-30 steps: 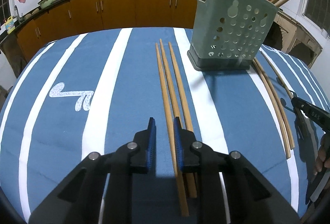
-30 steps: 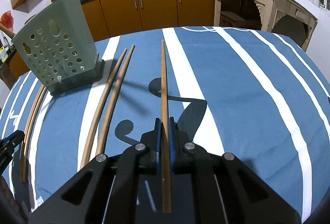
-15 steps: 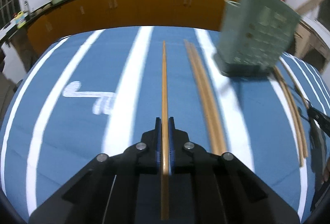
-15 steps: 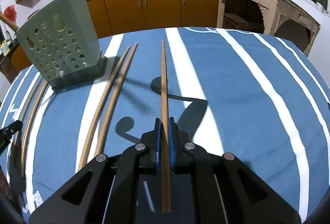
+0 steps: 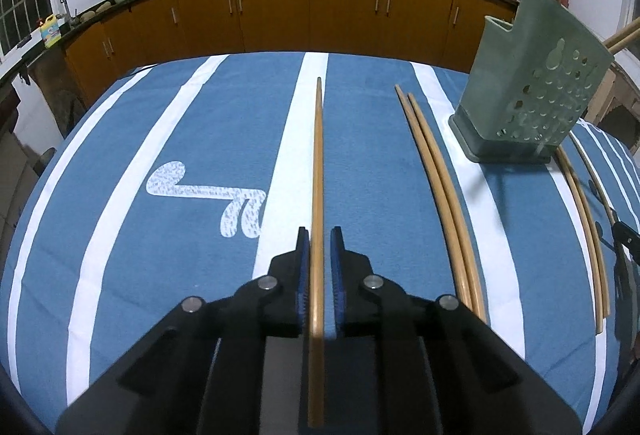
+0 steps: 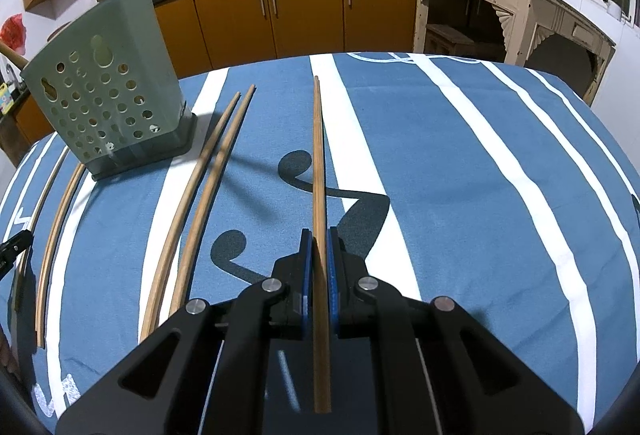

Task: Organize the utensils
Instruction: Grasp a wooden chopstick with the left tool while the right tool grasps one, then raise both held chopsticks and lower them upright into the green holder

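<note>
Kitchen cabinets ran behind the bench [image 5: 120, 139], which carried a blue, white-striped cloth. A second before, the left gripper [image 5: 319, 259] had stood released over three sticks; now its fingers were clenched on one chopstick [image 5: 317, 171], lifted clear of the two remaining sticks [image 5: 436, 175]. The right gripper [image 6: 316, 255] stayed clenched on a second chopstick [image 6: 318, 163]. The green holder [image 6: 108, 103] stood toward the far edge, already holding several sticks. Judgement: both picks are complete; delivery into the holder is outstanding, and further sticks beside it remain uncollected.
</note>
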### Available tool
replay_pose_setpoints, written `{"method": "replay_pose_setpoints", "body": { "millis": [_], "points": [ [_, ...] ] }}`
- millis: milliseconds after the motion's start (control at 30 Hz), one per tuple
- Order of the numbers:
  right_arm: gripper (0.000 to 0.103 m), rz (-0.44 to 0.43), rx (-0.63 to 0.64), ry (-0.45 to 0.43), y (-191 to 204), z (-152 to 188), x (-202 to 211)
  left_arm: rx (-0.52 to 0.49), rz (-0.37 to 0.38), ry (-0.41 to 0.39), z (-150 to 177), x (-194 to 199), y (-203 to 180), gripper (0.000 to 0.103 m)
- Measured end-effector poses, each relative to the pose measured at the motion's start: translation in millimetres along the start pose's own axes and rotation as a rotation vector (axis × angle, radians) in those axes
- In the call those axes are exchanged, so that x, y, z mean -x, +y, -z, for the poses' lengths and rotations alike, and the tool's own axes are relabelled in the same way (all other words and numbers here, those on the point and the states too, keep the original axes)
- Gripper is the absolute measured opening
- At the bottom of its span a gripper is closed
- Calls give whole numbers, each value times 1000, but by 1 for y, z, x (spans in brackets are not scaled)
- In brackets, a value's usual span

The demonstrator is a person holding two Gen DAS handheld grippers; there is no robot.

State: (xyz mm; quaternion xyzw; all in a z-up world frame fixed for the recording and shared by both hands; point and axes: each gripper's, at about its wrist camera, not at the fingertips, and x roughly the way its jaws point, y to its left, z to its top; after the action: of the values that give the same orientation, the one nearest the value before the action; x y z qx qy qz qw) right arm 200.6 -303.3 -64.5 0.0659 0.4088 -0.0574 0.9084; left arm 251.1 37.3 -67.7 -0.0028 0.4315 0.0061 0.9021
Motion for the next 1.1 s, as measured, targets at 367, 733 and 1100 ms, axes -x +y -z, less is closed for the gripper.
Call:
{"method": "replay_pose_setpoints", "body": {
  "millis": [367,733,1100],
  "points": [
    [8,-19,-9,1,-3,6,6,-10,19,2,12,9,-1,19],
    [8,-71,-23,-62,-12,7,31,-27,42,-4,13,23,0,8],
    [8,-93,-56,-192,-24,-11,73,-25,72,-158,-5,78,3,8]
  ]
}}
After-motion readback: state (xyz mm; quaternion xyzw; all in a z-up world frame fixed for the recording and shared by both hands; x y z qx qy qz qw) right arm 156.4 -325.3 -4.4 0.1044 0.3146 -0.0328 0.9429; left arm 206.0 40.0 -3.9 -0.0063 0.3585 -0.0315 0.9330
